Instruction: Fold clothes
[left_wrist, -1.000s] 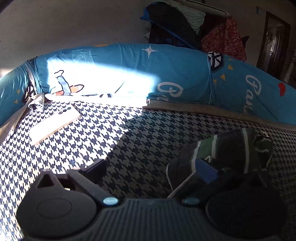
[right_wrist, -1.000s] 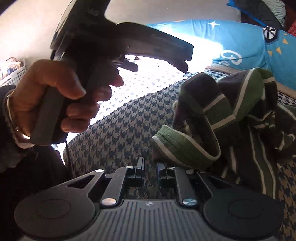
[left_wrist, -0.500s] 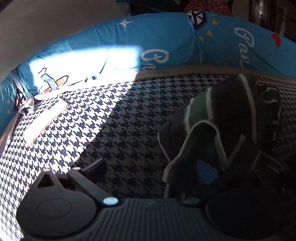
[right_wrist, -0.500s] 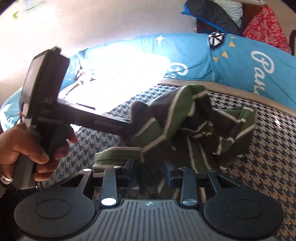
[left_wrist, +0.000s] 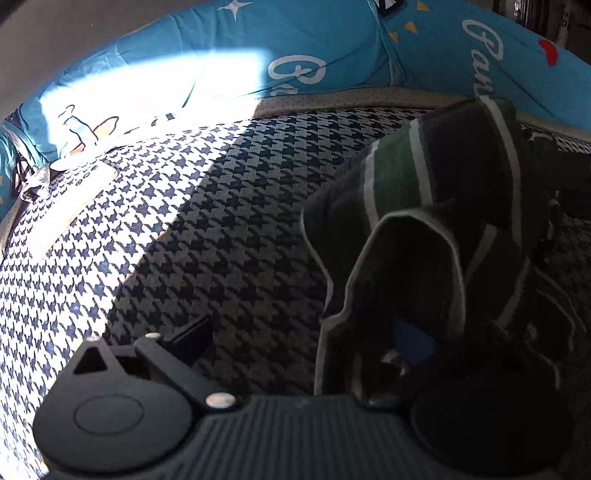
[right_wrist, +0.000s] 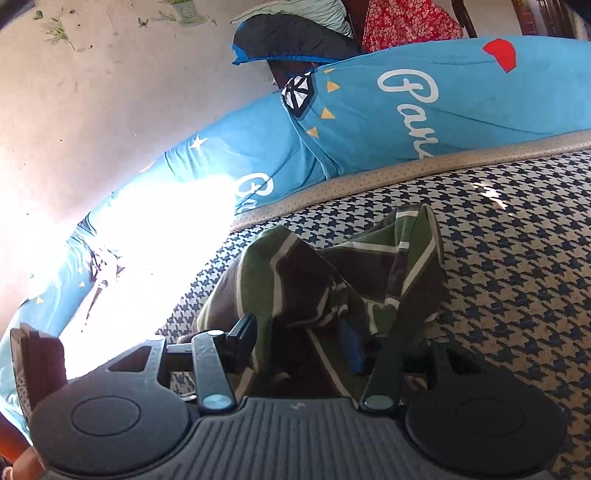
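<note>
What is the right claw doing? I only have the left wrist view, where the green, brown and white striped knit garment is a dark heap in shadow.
Observer: In the right wrist view, the right claw has its jaws opening, with a fold of the green, brown and white striped knit garment between them.
Operator: Anything behind the long blue printed fabric cushion? My view cuts off there.
Observer: Yes, a red floral cloth shows above the long blue printed fabric cushion.
Operator: Only that?
Observer: Beside it lies a dark bundle with a bright blue edge.
</note>
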